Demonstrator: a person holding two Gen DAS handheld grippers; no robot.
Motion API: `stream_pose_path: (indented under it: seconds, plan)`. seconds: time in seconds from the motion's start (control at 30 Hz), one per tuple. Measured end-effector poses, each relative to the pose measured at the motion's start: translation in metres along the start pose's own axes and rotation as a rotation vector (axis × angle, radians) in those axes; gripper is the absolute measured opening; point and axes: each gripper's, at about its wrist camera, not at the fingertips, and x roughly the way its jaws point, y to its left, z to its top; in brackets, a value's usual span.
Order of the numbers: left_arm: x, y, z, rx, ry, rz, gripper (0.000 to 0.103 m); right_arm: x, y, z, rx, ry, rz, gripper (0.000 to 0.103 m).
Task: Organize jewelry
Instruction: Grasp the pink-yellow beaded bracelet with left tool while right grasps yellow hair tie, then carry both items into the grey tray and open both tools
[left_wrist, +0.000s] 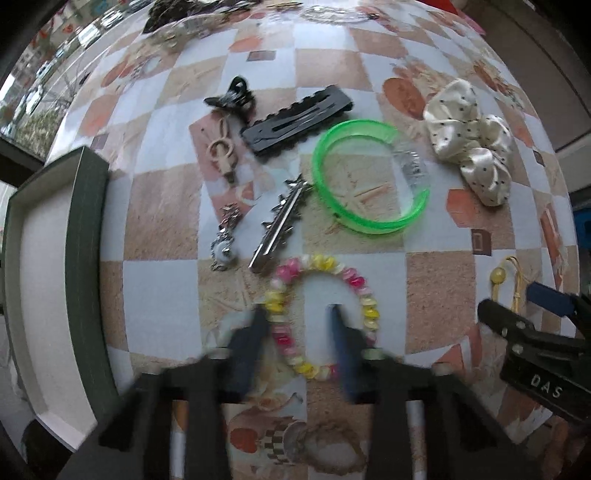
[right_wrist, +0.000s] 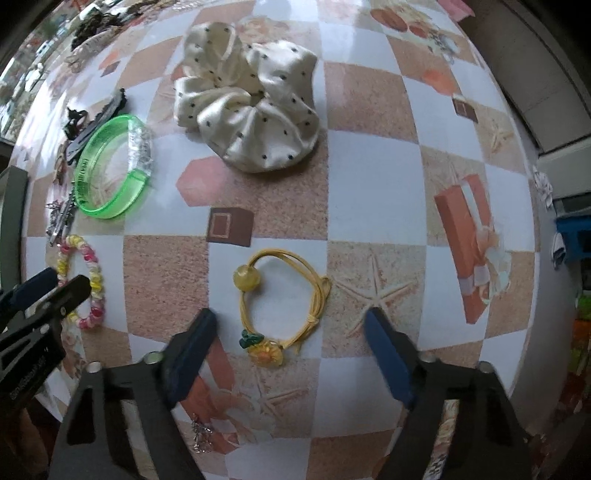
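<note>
Two pairs of fingers are held apart: the left gripper (left_wrist: 297, 314) straddles the light, slippery beaded bracelet (left_wrist: 321, 317) on the counter (left_wrist: 162, 288); its near arc is judged best pinched.

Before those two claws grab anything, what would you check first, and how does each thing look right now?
1. Left gripper open around one side of the beaded bracelet: ok, one finger inside the ring, one outside.
2. Right gripper open wide enough for the yellow cord bracelet: ok.
3. Yellow cord bracelet lying between the right fingers: ok.
4. Green box has room inside: ok, its white floor shows bare.
5. Silver hair clip clear of the beaded bracelet: cannot tell, its tip lies very close.
6. Left fingers touching the table: cannot tell, blurred.
</note>
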Motion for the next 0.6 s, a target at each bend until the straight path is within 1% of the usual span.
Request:
stream_pose_path:
  seconds: [0.03,0.1,0.13,0.17,0.27,0.33,0.43,0.53,0.6]
  plan:
    - [-0.001,-0.002,0.002,0.000,0.005,-0.011,0.014,-0.003,0.002,0.001,-0.006,-0.006,0.002,0.058]
    - [-0.002,-0.005,0.005,-0.008,0.012,-0.036,0.013,-0.006,0.009,0.004,-0.006,-0.011,0.003,0.027]
    - [-0.004,-0.007,0.006,-0.008,0.008,-0.044,0.013,-0.008,0.008,0.006,-0.001,-0.008,0.009,0.020]
    - [-0.007,-0.010,0.007,-0.006,0.000,-0.050,0.013,-0.007,0.006,0.007,0.007,-0.005,0.020,0.007]
    - [-0.022,-0.014,0.010,-0.002,-0.015,-0.074,0.013,-0.009,-0.006,0.014,0.030,-0.006,0.069,0.006]
    - [-0.036,-0.016,0.012,-0.010,-0.030,-0.086,0.013,-0.016,-0.014,0.017,0.037,-0.013,0.125,0.006]
    - [-0.057,-0.018,0.015,-0.046,-0.063,-0.105,0.013,-0.031,-0.025,0.024,0.037,-0.020,0.197,0.005]
    - [-0.063,-0.011,0.008,-0.081,-0.095,-0.107,0.013,-0.044,-0.034,0.031,0.031,-0.032,0.241,0.005]
    - [-0.078,-0.004,0.005,-0.108,-0.114,-0.102,0.013,-0.054,-0.037,0.036,0.027,-0.035,0.276,0.005]
